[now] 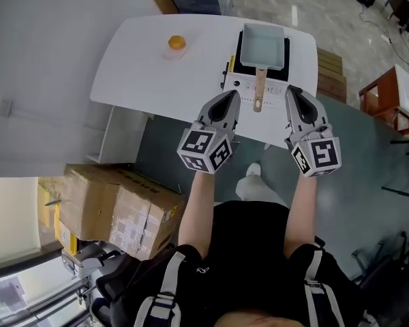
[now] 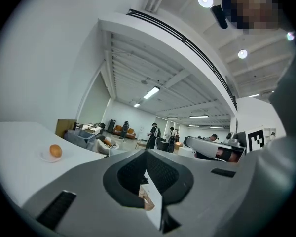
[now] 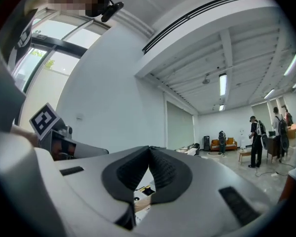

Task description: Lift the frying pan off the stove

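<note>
The left gripper (image 1: 229, 95) and right gripper (image 1: 293, 91) are held closed and empty, with the pan (image 1: 264, 45) handle (image 1: 260, 87) between them, presumably poised for lifting.

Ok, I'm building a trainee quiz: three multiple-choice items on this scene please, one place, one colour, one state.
1. Where is the pan? A on the stove; B on the floor; C in a gripper.
2. What colour is the round thing on the table? A green; B orange; C blue.
3. How are the left gripper and right gripper? A both open; B both shut, empty; C one gripping the pan.
Answers: 1 A, it sits on the stove; 2 B, plainly orange; 3 B, jaws together, nothing between.
</note>
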Tool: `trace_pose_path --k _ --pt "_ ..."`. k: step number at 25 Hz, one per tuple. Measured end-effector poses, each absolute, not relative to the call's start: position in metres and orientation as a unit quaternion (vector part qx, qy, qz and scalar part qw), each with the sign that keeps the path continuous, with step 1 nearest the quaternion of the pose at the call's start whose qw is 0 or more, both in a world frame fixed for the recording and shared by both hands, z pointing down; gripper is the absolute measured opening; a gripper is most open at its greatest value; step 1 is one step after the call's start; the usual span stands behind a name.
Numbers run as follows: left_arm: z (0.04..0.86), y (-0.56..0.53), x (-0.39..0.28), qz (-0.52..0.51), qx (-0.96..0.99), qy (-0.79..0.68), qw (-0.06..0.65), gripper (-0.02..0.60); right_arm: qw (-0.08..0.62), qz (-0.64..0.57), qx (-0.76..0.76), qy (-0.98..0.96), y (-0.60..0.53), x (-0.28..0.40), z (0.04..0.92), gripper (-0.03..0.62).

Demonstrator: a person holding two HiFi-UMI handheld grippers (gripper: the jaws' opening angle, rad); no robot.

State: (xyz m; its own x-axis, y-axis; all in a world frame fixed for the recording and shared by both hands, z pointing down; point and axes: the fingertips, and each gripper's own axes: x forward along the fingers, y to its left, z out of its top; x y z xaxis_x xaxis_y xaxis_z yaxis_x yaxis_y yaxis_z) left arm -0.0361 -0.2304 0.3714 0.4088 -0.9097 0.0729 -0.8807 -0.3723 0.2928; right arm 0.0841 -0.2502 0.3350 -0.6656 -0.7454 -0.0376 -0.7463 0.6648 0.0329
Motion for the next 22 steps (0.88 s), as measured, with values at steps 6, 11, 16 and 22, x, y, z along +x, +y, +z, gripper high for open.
trace_pose_path --k 6,11,16,22 --pt "0.362 -0.268 -0.020 -0.041 0.829 -0.536 0.154 -0.008 0.042 -0.027 -0.359 0.932 -0.292 0.074 0.329 0.000" --pt "0.370 -0.276 -0.011 -0.073 0.837 -0.507 0.194 -0.008 0.066 -0.072 -0.336 0.937 -0.303 0.078 0.343 0.000" --pt "0.383 -0.281 -0.013 -0.091 0.840 -0.488 0.221 -0.008 0.063 -0.096 -0.318 0.941 -0.305 0.081 0.358 0.000" --pt "0.395 -0.285 -0.030 -0.127 0.852 -0.445 0.243 -0.006 0.077 -0.168 -0.268 0.946 -0.301 0.087 0.375 0.000"
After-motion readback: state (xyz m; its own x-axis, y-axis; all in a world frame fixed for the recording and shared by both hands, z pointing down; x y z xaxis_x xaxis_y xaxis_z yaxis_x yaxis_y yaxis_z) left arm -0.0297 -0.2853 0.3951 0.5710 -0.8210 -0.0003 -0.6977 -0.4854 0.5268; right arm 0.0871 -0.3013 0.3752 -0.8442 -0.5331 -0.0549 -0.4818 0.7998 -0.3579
